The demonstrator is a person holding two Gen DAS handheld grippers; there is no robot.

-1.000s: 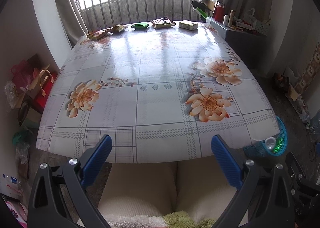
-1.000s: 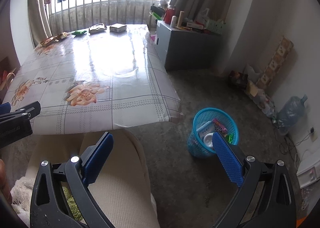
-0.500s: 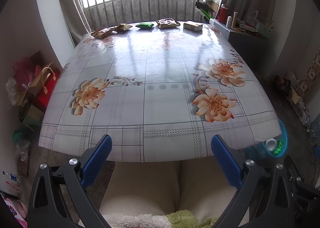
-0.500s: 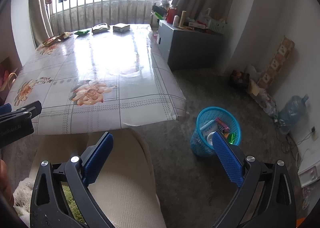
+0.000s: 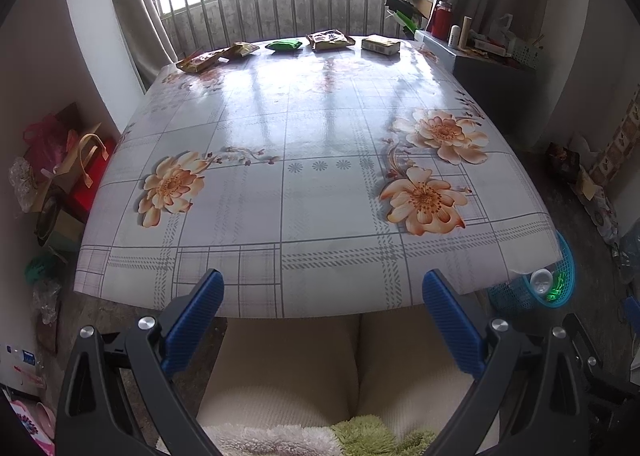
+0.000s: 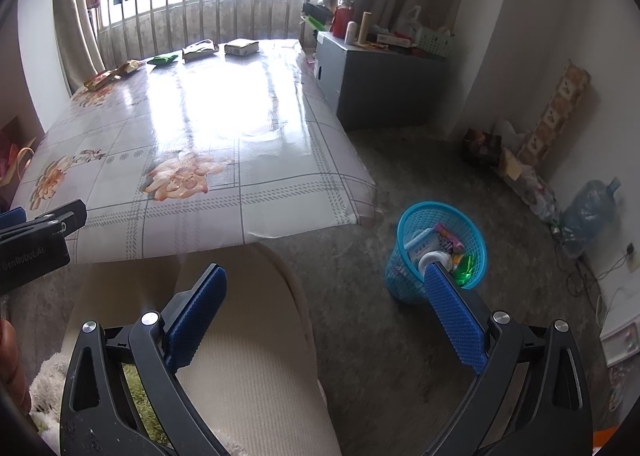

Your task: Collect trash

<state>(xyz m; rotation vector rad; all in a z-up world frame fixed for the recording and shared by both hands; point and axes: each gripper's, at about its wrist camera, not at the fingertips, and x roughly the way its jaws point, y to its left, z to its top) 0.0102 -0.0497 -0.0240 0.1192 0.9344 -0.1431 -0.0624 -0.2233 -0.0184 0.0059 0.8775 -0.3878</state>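
Both views creep toward the table (image 5: pixel 320 216); left gripper (image 5: pixel 320 288) and right gripper (image 6: pixel 324 288) gape wide, empty, wrappers (image 5: pixel 328 39) at upper frame untouched, basket (image 6: pixel 404 280) part-filled.

We hold the right claw (image 6: pixel 323 288) low over our lap, its blue fingers (image 6: pixel 454 318) spread wide with nothing between them. Ahead on the floor stands the blue basket (image 6: pixel 404 280), already holding wrappers and a white cup. To its left, the worktop (image 6: pixel 200 128) carries a row of packets (image 6: pixel 200 49) along its far edge by the window bars. The left claw (image 6: pixel 36 234) shows at our left margin.
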